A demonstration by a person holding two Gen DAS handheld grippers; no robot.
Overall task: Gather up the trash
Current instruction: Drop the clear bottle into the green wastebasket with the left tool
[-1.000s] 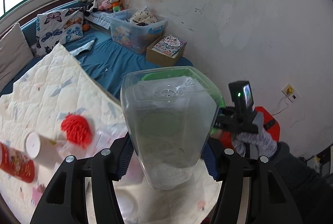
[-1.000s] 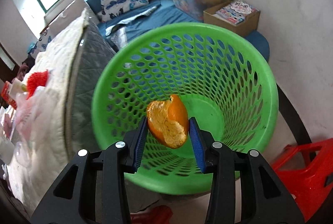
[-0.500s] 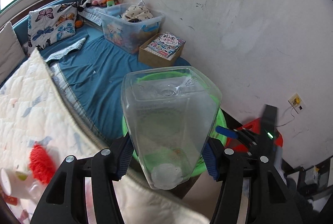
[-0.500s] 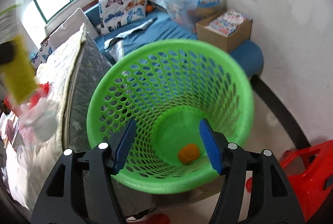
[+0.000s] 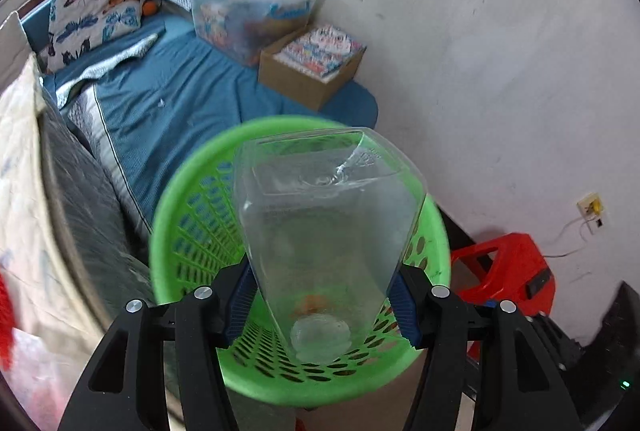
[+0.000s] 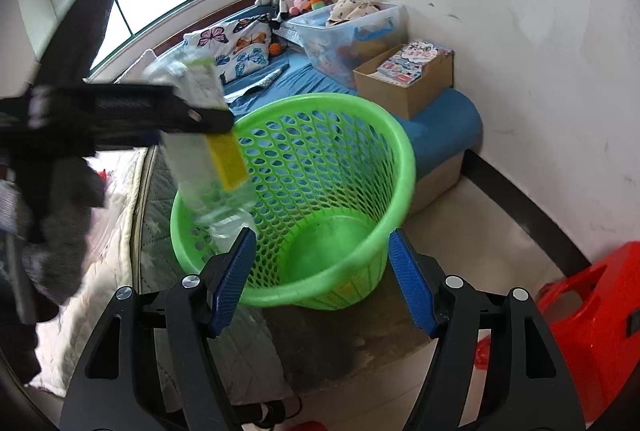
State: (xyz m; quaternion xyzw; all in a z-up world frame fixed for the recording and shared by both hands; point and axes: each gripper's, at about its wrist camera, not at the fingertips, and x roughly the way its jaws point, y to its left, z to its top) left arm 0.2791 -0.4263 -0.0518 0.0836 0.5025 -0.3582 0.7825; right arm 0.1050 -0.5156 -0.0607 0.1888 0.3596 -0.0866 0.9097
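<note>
My left gripper [image 5: 322, 301] is shut on a clear empty plastic bottle [image 5: 324, 231] and holds it cap-end towards the camera above the green mesh basket [image 5: 180, 199]. An orange peel [image 5: 316, 301] shows blurred through the bottle on the basket floor. In the right wrist view the same bottle [image 6: 208, 151], with a yellow-green label, hangs tilted over the basket's [image 6: 360, 135] left rim. My right gripper [image 6: 320, 271] is drawn back from the basket; its jaws are opening and nothing is between them.
A red plastic stool [image 6: 592, 331] stands on the floor to the right of the basket. The quilted mattress [image 5: 24, 211] borders the basket on the left. Behind it lie a blue mat, a cardboard box of books [image 5: 312, 67] and a clear storage bin [image 5: 252, 11] along the white wall.
My right gripper let the orange peel fall into the basket, opened and pulled back. My left gripper carried the bottle from over the bed to above the basket and lower.
</note>
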